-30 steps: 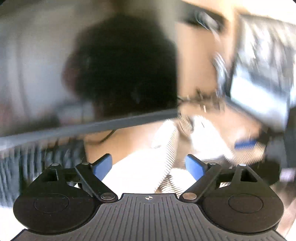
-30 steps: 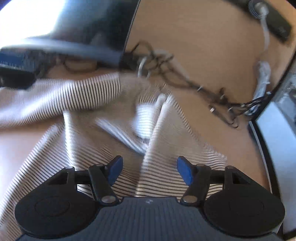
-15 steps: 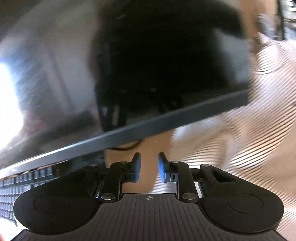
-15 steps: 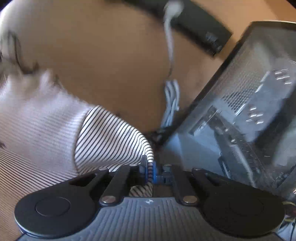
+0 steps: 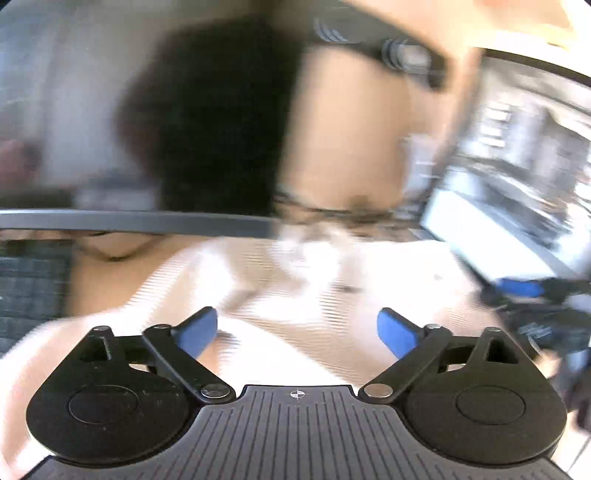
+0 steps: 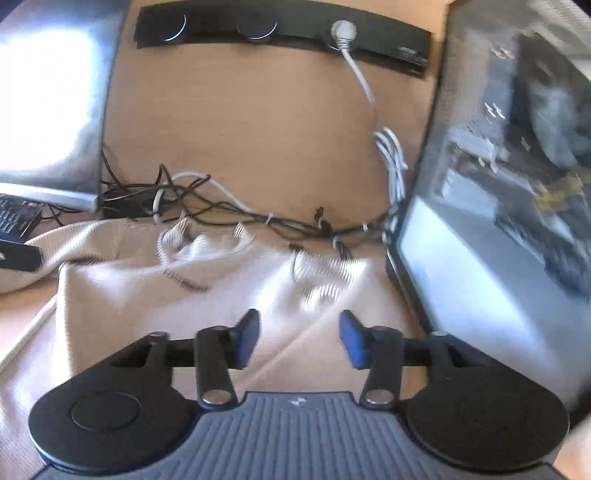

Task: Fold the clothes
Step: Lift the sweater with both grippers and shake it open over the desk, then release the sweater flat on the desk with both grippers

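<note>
A cream shirt with thin dark stripes (image 6: 155,295) lies spread on the wooden desk, its collar toward the cables. It also shows, blurred, in the left wrist view (image 5: 295,295). My right gripper (image 6: 298,338) is open and empty just above the shirt's right side. My left gripper (image 5: 297,330) is open and empty above the shirt's left part. The other gripper's blue pad (image 5: 521,288) shows at the right of the left wrist view.
A tangle of cables (image 6: 258,218) lies behind the shirt. A monitor (image 6: 48,110) and keyboard (image 6: 14,218) stand at the left, a computer case (image 6: 517,203) at the right, a black power strip (image 6: 280,26) at the back.
Both grippers were shut half a second ago, the right one on a shirt fold. Both have opened and let go, and the shirt now lies flatter on the desk.
</note>
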Demonstrator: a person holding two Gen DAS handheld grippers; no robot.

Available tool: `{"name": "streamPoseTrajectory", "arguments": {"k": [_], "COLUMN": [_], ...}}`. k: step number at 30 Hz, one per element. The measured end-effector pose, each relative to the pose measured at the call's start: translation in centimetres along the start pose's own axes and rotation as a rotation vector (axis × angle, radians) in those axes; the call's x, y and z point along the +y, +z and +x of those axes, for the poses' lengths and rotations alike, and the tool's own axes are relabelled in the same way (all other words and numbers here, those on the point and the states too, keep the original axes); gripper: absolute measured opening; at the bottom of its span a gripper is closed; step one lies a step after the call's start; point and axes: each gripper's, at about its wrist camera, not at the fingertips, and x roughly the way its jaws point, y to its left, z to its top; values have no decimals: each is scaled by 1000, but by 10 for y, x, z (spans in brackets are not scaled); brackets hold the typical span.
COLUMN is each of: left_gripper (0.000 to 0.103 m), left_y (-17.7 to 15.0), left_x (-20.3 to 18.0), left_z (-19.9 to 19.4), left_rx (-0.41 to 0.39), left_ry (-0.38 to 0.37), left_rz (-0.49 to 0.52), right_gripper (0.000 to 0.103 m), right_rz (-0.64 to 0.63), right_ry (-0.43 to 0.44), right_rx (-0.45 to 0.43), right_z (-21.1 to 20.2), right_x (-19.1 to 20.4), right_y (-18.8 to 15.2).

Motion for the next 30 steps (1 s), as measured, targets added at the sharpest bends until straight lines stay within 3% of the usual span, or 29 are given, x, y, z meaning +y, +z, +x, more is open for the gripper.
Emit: {"name": "streamPoseTrajectory", "arguments": {"k": [3, 6, 11, 16, 20, 23, 26, 30], "left_gripper": [98, 98, 98, 98, 99, 99, 99, 99], "left_y": [-28, -42, -55, -57, -58, -49, -31, -9], "left_x": [-24, -21, -4, 21, 37, 47, 55, 66], "left_z": [16, 10, -11, -37, -53, -64, -62, -36], "left_rx": [10, 59, 131, 148, 163, 116, 74, 86], "left_ry": [-22, -16, -25, -27, -33, 12, 110, 227], "left_rz": [154, 187, 172, 122, 67, 58, 137, 233], "right_gripper": [62, 65, 66, 68, 80, 80, 80, 80], "right_rz": [12, 4, 20, 114, 112, 103, 90, 76], "right_ry": [-8, -6, 21, 86, 147, 169, 159, 152], "right_rx": [16, 10, 19, 66, 109, 105, 60, 37], "right_z": [-2, -13, -42, -68, -80, -89, -94, -85], "right_x": [20, 31, 46, 54, 64, 62, 51, 35], "right_y": [-38, -51, -62, -71, -81, -70, -50, -35]}}
